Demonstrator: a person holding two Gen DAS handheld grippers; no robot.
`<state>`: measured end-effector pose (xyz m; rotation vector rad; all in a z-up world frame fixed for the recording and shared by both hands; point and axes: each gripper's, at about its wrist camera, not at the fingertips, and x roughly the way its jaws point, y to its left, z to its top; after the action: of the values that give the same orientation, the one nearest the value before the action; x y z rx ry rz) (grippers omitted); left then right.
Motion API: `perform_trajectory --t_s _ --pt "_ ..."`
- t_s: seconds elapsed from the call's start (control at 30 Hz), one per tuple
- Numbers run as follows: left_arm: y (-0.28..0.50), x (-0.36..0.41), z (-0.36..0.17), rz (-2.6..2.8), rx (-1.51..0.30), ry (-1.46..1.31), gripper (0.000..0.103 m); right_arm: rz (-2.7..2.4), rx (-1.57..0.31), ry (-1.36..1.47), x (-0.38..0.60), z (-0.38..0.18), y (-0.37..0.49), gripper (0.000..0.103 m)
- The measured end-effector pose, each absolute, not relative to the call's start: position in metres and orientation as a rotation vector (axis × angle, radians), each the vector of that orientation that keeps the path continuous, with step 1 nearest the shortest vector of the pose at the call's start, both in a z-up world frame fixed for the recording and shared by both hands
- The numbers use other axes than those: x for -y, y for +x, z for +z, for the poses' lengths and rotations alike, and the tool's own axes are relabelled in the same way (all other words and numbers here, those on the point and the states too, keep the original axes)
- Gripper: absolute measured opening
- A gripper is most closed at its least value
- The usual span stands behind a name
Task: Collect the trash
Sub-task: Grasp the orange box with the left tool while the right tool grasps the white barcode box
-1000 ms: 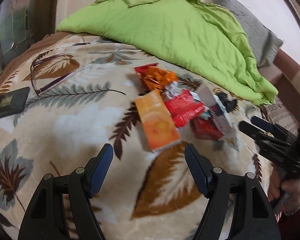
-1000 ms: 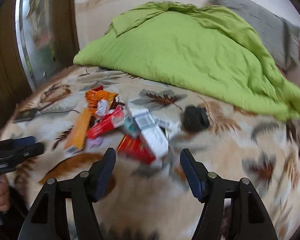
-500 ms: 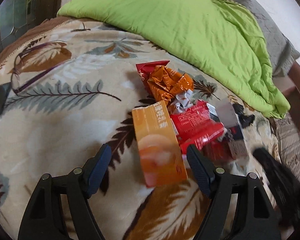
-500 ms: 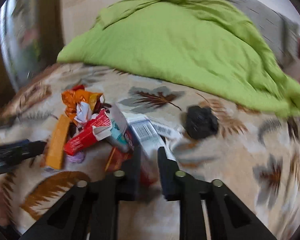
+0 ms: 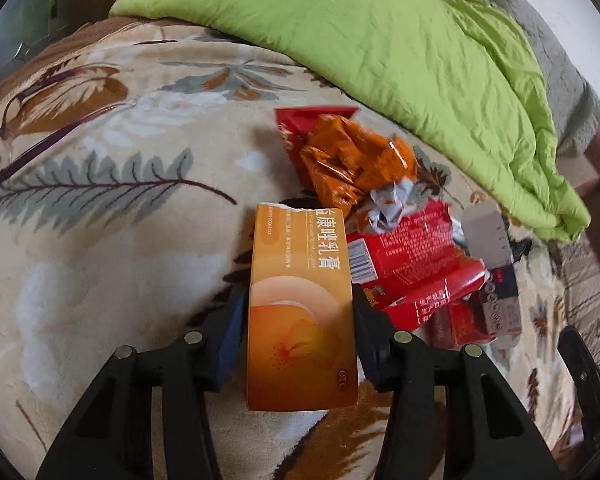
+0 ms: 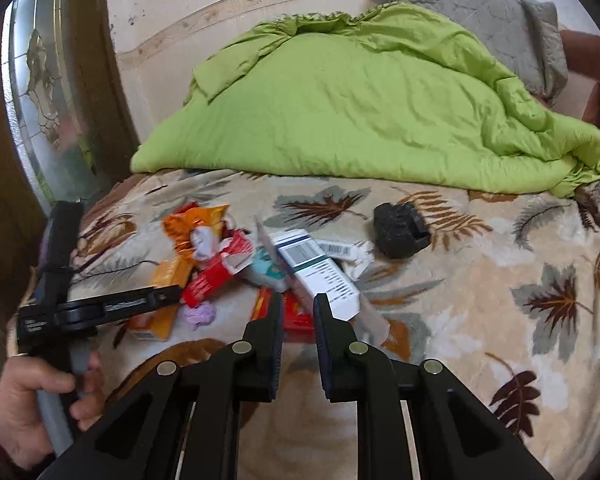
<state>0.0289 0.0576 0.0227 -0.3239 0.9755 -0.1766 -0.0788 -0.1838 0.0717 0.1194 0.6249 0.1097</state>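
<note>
A pile of trash lies on the leaf-patterned blanket [image 5: 100, 280]. In it are an orange box [image 5: 300, 264], red packets [image 5: 412, 256], a crumpled orange wrapper [image 5: 352, 164] and a white barcode box [image 6: 320, 268]. My left gripper [image 5: 300, 304] straddles the orange box's near half. Its jaws are closing, with both pads against the box's long sides. My right gripper [image 6: 300, 304] is shut, its tips at the near end of the white box, over a red packet. Whether it pinches a flap I cannot tell.
A green quilt [image 6: 360, 100] covers the far part of the bed, with a grey pillow [image 6: 480, 16] behind it. A black object [image 6: 400, 232] lies right of the pile. Glasses [image 5: 40, 152] rest at the left. A hand [image 6: 28, 400] holds the left gripper's handle.
The left gripper came forward and down over the orange box and narrowed onto it. The right gripper went from open to shut and closed in on the white box.
</note>
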Motion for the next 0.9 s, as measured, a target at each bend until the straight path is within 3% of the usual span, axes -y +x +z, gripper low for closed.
perform_trajectory --t_s 0.03,0.07,0.13,0.43,0.53,0.67,0.9 --pt "0.028 -0.059 0.024 -0.174 -0.973 -0.323 0.048 0.106 -0.609 0.105 0.185 0.073 -0.076 0.019" --pt "0.028 -0.059 0.024 -0.169 -0.970 -0.319 0.048 0.103 -0.607 0.090 0.185 0.073 -0.073 0.041" --pt "0.026 -0.063 0.026 -0.163 -0.961 -0.321 0.048 0.101 -0.611 0.064 0.189 0.069 -0.061 0.066" --pt "0.015 -0.064 0.041 -0.142 -0.889 -0.260 0.048 0.179 -0.740 0.035 0.199 0.035 -0.004 0.064" --pt "0.013 -0.062 0.044 -0.140 -0.867 -0.242 0.048 0.183 -0.766 -0.014 0.188 0.028 -0.001 0.045" --pt "0.004 -0.055 0.053 -0.125 -0.808 -0.183 0.048 0.162 -0.740 -0.048 0.180 0.032 -0.009 0.044" --pt "-0.029 -0.044 0.073 -0.127 -0.699 -0.087 0.048 0.077 -0.656 0.136 0.204 0.058 -0.050 0.044"
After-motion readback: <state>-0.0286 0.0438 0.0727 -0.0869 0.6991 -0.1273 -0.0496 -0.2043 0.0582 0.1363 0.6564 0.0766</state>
